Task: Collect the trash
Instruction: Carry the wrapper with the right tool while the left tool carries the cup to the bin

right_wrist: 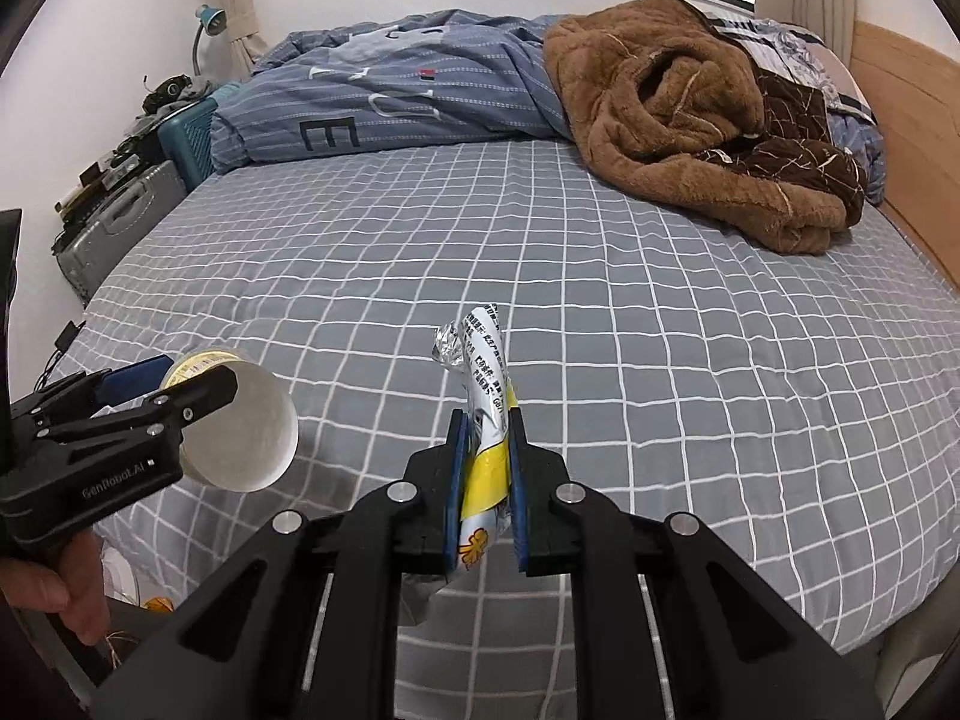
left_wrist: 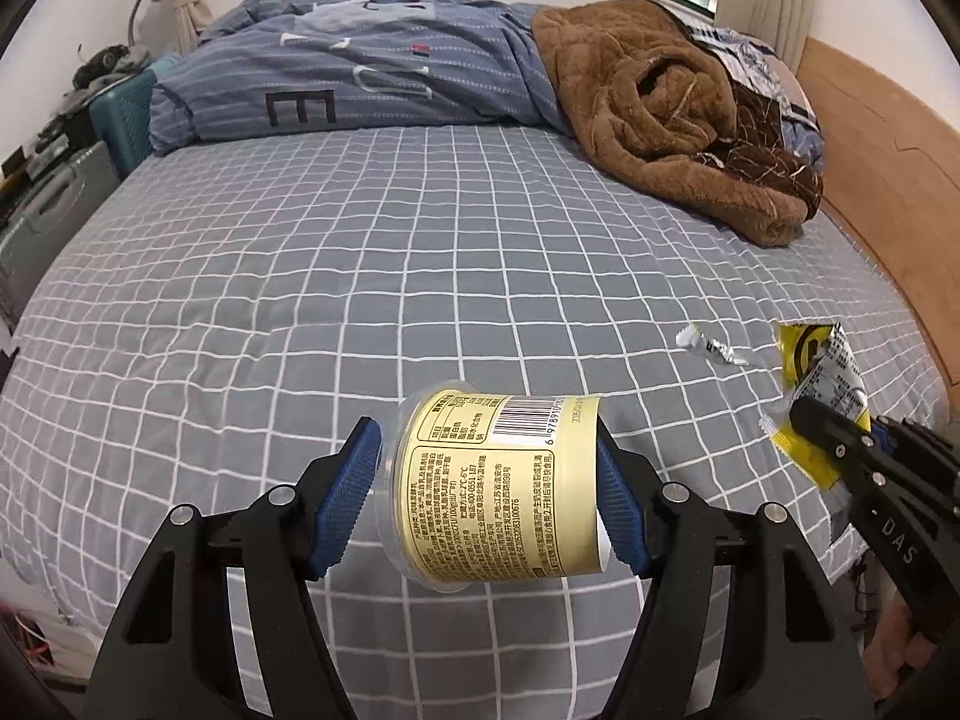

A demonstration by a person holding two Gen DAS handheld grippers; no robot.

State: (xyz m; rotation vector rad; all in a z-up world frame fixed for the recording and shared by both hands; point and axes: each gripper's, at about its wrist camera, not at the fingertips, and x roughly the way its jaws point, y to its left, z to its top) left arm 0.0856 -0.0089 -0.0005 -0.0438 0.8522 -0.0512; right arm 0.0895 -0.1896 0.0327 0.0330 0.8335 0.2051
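Note:
My left gripper is shut on a pale yellow yogurt cup, held on its side above the bed's near edge. In the right wrist view the left gripper shows at the left with the cup, its white bottom facing the camera. My right gripper is shut on a yellow and white snack wrapper, which sticks up between the pads. The right gripper and the wrapper show at the right of the left wrist view. A small silver foil scrap lies on the sheet beside it.
The bed has a grey checked sheet. A blue striped duvet and a brown fleece blanket are piled at the far side. A wooden headboard runs along the right. A suitcase and clutter stand at the left.

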